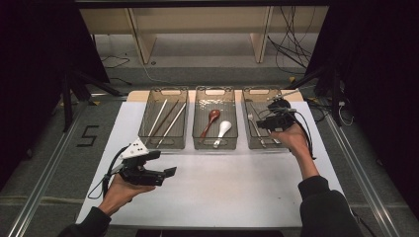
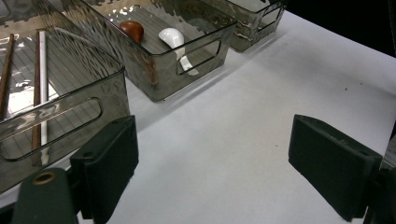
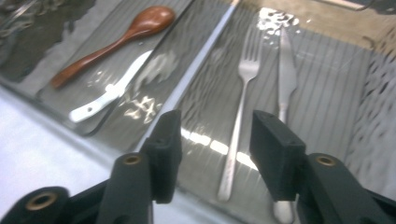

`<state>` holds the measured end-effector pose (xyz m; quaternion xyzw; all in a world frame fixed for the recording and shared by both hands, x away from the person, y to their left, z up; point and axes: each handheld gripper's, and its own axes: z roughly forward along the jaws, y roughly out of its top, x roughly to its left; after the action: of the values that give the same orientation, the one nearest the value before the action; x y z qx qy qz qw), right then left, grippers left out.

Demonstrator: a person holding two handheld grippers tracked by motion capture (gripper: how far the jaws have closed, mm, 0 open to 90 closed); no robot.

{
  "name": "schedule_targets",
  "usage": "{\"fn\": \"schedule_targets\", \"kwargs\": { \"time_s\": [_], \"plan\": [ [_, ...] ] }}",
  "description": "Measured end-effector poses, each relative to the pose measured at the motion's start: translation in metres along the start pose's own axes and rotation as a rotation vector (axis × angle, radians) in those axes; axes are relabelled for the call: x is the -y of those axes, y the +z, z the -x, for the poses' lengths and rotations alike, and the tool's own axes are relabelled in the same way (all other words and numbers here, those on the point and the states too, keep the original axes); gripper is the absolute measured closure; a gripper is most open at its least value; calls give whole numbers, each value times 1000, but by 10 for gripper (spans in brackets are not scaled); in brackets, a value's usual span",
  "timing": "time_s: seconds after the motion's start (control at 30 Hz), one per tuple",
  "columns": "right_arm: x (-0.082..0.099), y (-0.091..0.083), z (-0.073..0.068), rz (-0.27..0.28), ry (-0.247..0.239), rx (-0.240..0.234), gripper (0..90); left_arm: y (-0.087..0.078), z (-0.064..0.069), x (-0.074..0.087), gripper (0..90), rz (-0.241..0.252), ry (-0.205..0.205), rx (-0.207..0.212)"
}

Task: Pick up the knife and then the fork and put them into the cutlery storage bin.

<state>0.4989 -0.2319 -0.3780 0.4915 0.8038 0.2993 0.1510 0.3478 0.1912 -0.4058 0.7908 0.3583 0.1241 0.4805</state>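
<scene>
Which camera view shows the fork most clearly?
The right gripper view: the fork lies close below the open jaws in the right bin, tines and handle sharp, beside a knife. In the high view the fork is a thin pale line, partly behind the right gripper. The left gripper view gives no clear sight of it.

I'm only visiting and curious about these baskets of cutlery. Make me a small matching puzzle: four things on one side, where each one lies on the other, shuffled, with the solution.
Things:
1. chopsticks
2. brown spoon
3. fork
4. left gripper

Places:
A. middle basket, beside the white spoon
B. over the white table, outside the baskets
C. left basket
D. right basket, beside the knife

Pairs: 1-C, 2-A, 3-D, 4-B
</scene>
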Motion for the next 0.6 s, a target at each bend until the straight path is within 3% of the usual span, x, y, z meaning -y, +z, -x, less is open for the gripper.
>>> {"fn": "schedule_targets", "kwargs": {
  "time_s": [0.23,0.6],
  "plan": [
    [18,-15,-13,51,6,-50,408,0,-1,0,153,3,-9,7],
    [43,-33,-37,153,0,-139,361,-1,-1,-1,153,16,-17,10]
  ]
}}
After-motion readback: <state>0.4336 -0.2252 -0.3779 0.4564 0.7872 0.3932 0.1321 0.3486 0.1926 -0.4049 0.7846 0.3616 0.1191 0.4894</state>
